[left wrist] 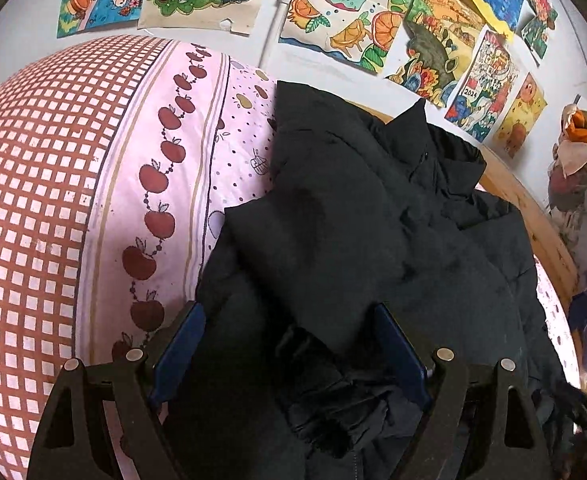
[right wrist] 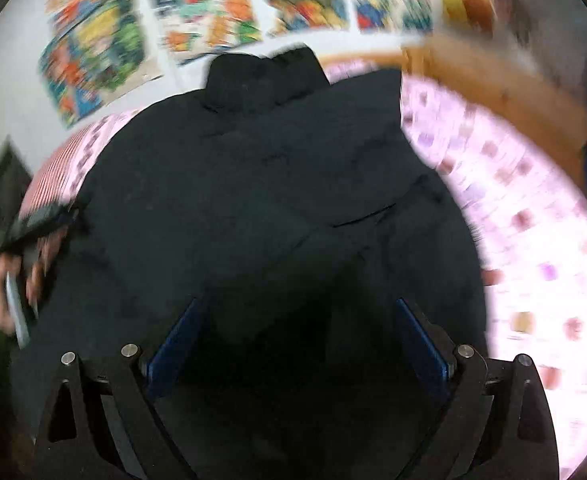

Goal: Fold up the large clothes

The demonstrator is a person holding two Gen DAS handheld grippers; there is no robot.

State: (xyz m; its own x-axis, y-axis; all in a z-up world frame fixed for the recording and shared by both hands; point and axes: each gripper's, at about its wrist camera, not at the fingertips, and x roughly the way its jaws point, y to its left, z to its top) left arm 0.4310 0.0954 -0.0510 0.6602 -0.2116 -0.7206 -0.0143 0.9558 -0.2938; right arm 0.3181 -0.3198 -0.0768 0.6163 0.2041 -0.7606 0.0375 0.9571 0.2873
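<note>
A large black padded jacket (left wrist: 353, 232) lies on a pink bedsheet (left wrist: 181, 168) with apple prints, its collar toward the wall. A sleeve is folded across its body, with the cuff (left wrist: 333, 396) bunched near me. My left gripper (left wrist: 289, 340) is open, its blue pads on either side of that cuff. In the blurred right wrist view the jacket (right wrist: 277, 200) fills the middle. My right gripper (right wrist: 297, 332) is open just above the jacket's dark lower part. The left hand and its gripper (right wrist: 17, 280) show at the left edge.
A red-and-white checked cover (left wrist: 25, 208) lies left of the sheet. A wooden bed frame (left wrist: 533, 208) runs along the right. Children's drawings (left wrist: 373, 24) hang on the white wall behind. Piled clothes and toys (left wrist: 581, 184) sit at the far right.
</note>
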